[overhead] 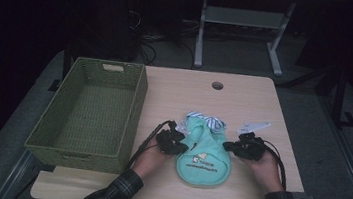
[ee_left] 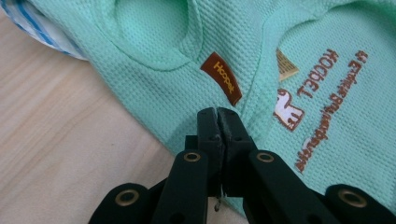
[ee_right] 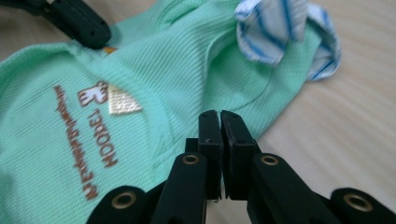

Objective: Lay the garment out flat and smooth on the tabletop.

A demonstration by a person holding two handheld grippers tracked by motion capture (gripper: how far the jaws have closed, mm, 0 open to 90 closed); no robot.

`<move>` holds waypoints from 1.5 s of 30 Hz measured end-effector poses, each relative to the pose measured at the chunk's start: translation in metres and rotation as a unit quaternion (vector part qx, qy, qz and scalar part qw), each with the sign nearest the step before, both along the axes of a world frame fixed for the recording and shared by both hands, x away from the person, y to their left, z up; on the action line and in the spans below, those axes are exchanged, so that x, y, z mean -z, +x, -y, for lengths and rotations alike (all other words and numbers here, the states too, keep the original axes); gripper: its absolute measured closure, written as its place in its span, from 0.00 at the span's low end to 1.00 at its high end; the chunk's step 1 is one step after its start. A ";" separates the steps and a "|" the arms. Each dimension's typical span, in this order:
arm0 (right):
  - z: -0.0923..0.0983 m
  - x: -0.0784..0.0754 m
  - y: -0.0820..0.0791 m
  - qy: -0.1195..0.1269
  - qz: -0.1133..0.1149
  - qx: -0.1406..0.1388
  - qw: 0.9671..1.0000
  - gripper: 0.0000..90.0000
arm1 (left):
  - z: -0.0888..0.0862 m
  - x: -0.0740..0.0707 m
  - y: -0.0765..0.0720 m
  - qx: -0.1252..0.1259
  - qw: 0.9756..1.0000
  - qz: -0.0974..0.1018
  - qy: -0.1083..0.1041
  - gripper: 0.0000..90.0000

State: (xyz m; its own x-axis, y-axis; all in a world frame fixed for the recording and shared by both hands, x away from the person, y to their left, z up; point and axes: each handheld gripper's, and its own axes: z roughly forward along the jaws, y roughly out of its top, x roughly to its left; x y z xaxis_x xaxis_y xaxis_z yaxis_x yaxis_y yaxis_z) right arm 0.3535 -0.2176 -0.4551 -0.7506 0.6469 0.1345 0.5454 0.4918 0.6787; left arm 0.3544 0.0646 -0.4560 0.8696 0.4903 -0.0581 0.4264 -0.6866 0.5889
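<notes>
Mint green shirt (overhead: 204,155) lies flat on the table (overhead: 264,109), right of the wicker basket (overhead: 93,112). My left gripper (ee_left: 218,112) sits pressed together at its left edge, nothing pinched; right gripper (ee_right: 219,114) likewise at the right edge. Looks like pre-fold: next I need to spread the jaws and pinch fabric.

In the high view the brown print on the mint-green waffle-knit pet shirt (overhead: 204,155) is too small to read. In the left gripper view, the shirt runs off the top and right edges, and its blue-and-white striped trim (ee_left: 28,21) is cut by the top left corner. In the right gripper view, the shirt passes out at the left edge, and the left gripper (ee_right: 70,18) is cropped at the top left corner.
</notes>
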 end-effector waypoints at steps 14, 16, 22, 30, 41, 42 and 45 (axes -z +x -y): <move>-0.002 0.010 -0.019 -0.020 -0.018 -0.025 0.999 0.97 | 0.000 -0.001 -0.008 0.014 1.000 -0.012 0.002 0.98; 0.000 0.009 -0.026 -0.021 -0.020 -0.029 0.999 0.97 | 0.002 -0.001 -0.014 0.019 1.000 -0.014 0.000 0.98; 0.007 0.009 -0.040 -0.013 -0.025 -0.035 0.999 0.97 | 0.005 -0.002 -0.026 0.030 0.999 -0.021 0.000 0.98; 0.017 0.001 -0.040 0.010 -0.010 -0.027 1.000 0.91 | 0.001 -0.009 -0.022 0.023 1.000 -0.018 -0.009 0.92; 0.020 -0.010 -0.023 0.019 0.007 -0.012 1.000 0.83 | -0.011 -0.022 -0.004 -0.001 1.000 -0.012 -0.023 0.75; 0.020 -0.012 -0.018 0.023 0.011 -0.012 1.000 0.81 | -0.011 -0.024 0.000 -0.002 1.000 -0.013 -0.024 0.72; 0.020 -0.015 -0.012 0.025 0.015 -0.010 1.000 0.78 | -0.012 -0.026 0.005 -0.005 1.000 -0.009 -0.024 0.67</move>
